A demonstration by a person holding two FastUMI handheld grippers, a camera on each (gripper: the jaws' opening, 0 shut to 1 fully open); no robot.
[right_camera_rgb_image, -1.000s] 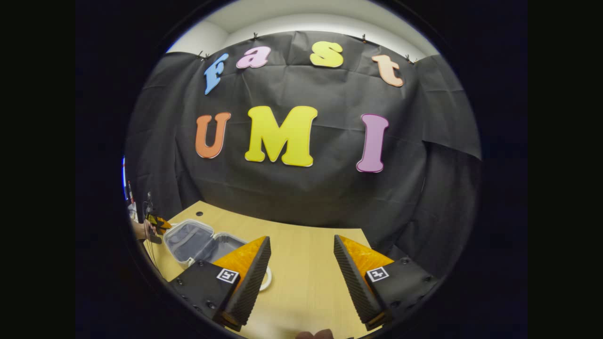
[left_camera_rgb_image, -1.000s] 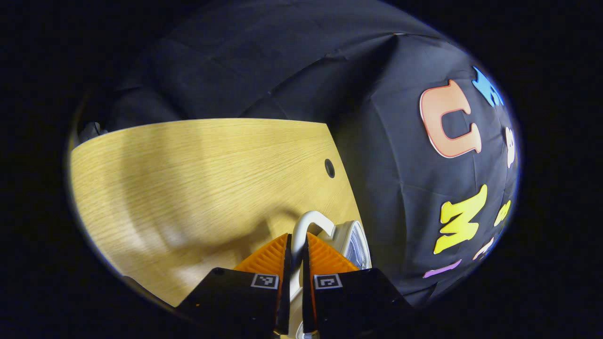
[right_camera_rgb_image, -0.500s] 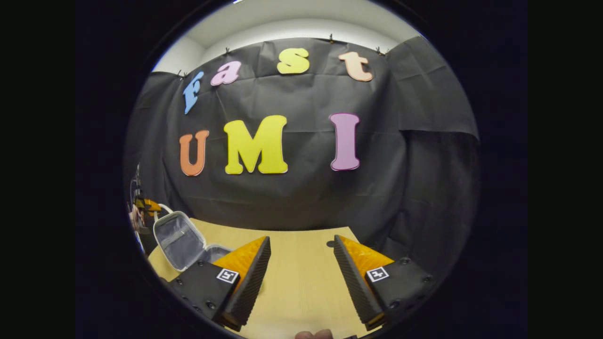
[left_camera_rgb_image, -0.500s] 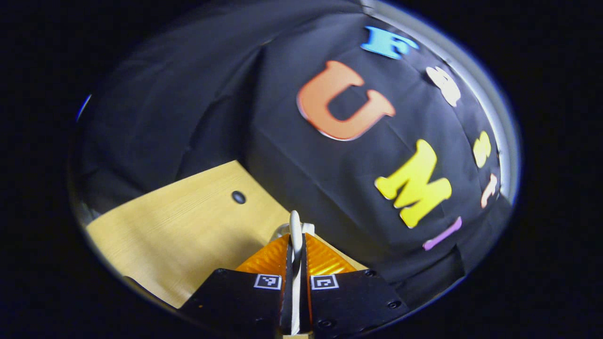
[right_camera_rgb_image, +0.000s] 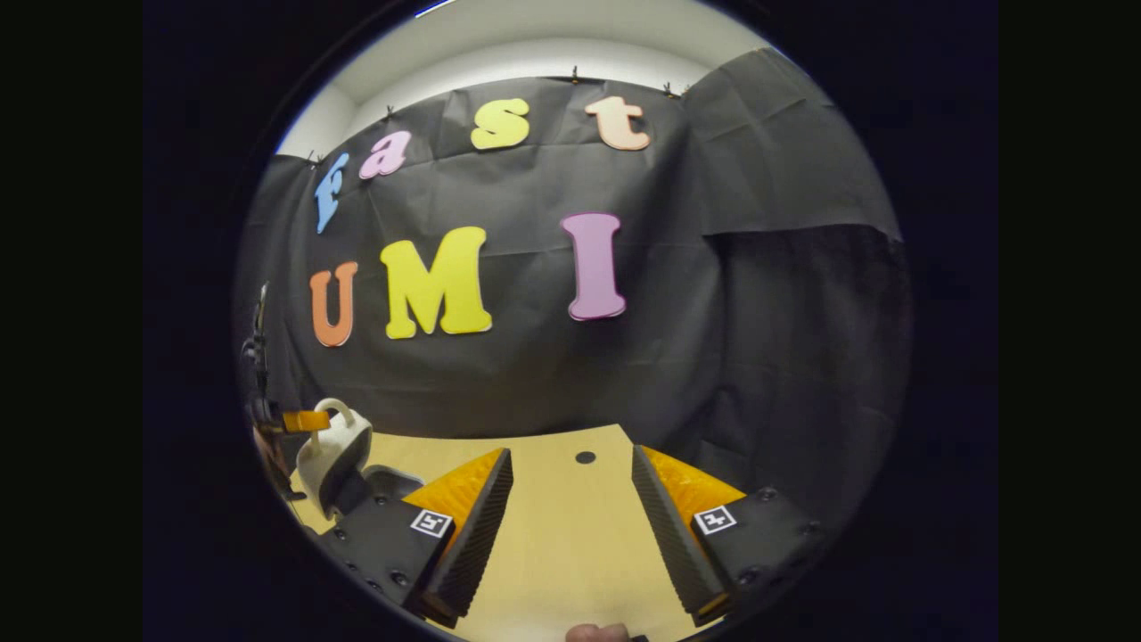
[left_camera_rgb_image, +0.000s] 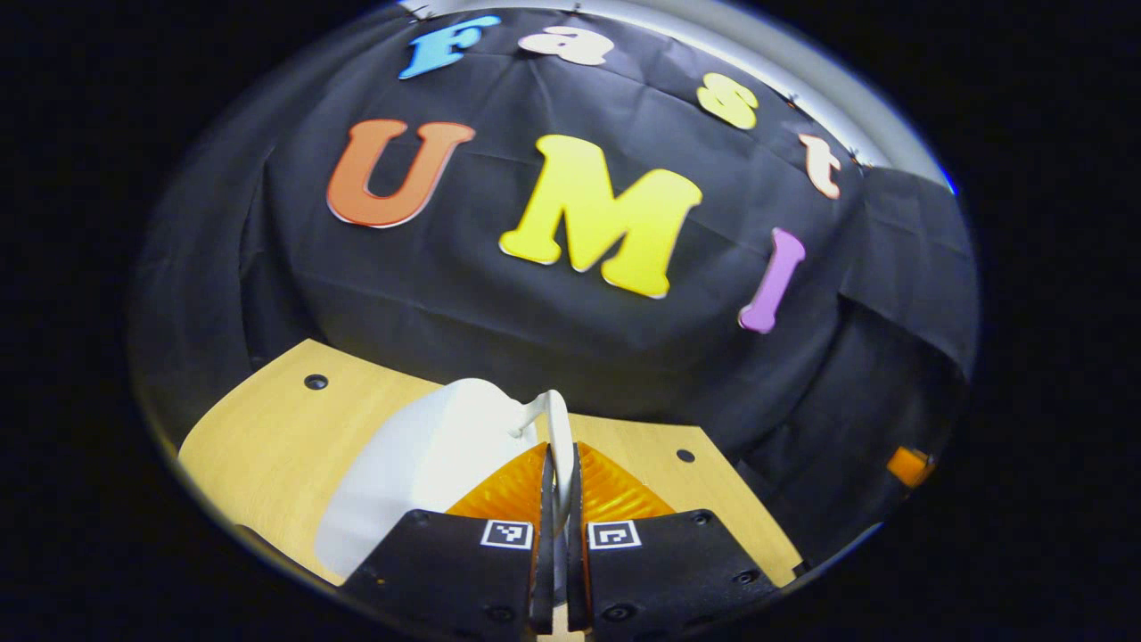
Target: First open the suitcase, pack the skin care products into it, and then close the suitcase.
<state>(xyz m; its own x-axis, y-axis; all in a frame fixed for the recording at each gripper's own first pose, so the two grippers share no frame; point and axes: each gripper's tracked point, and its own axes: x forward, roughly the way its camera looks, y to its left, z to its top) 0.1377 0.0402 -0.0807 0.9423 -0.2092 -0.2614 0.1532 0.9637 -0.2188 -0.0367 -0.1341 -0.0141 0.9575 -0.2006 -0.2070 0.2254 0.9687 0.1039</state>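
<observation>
A: Where is the small white hard-shell suitcase [right_camera_rgb_image: 334,455]?

B: At the left end of the pale wooden table [right_camera_rgb_image: 570,544] in the right gripper view. Its white lid stands tilted up over the dark base, so the case is part open, neither flat nor shut. In the left gripper view the same white shell [left_camera_rgb_image: 419,468] sits just beside and under the fingers.

A: What has hold of it?

B: The left gripper [left_camera_rgb_image: 560,473]. Its 2 fingers are pressed nearly together on the thin white loop handle [left_camera_rgb_image: 554,428], which rises between them. From the right gripper view you can see that gripper [right_camera_rgb_image: 299,421] far off at the handle on top of the lid.

A: And the other one?

B: The right gripper [right_camera_rgb_image: 570,499] hangs over the bare table with its fingers spread wide and nothing between them. It is well apart from the suitcase.

A: How far along is the task?

B: I cannot tell for certain. The lid angle fits either opening or closing. I cannot make out any skin care products on the table or inside the case; the interior is too dark and small to read. I judge that the lid is the step in hand, and that closing is not yet finished.
</observation>
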